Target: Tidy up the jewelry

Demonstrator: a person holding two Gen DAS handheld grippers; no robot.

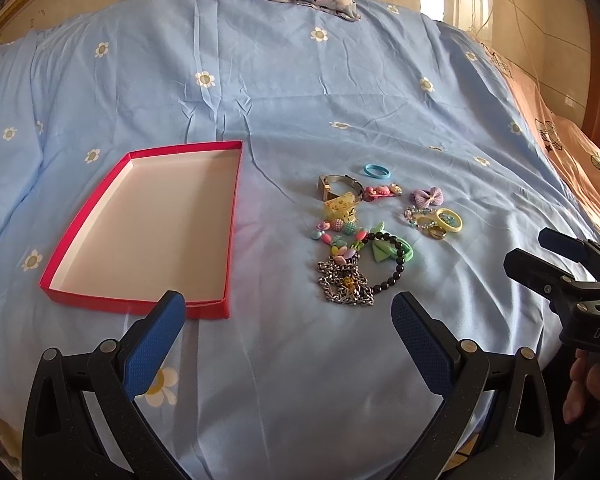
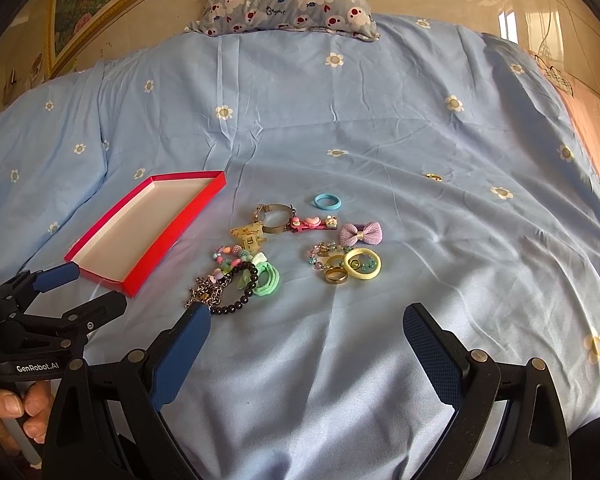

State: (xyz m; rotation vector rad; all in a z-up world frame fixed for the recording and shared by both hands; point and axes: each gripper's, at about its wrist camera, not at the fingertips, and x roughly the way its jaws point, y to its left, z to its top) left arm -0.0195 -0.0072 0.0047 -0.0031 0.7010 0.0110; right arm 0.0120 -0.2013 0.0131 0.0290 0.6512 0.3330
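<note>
The jewelry lies in a loose heap on the blue bedsheet (image 2: 380,128), nothing yet in the red box (image 1: 140,152). Nearest in the heap are the black bead bracelet (image 2: 242,300) and the silver chain (image 1: 346,284), tangled together at its near edge.

From the right claw (image 2: 306,320) the bracelet sits at about 11 o'clock, almost touching the tip of its left finger; the gold ring (image 2: 335,275) and yellow ring (image 2: 363,264) lie at 12 o'clock, a little further. From the left claw (image 1: 288,308) the chain sits at 1 o'clock, just beyond the fingertips, and the box at 10 o'clock, its long axis running away from the camera.

Both claws stand wide apart, empty. The two claws look about equally near the heap; the left is nearer the box.
</note>
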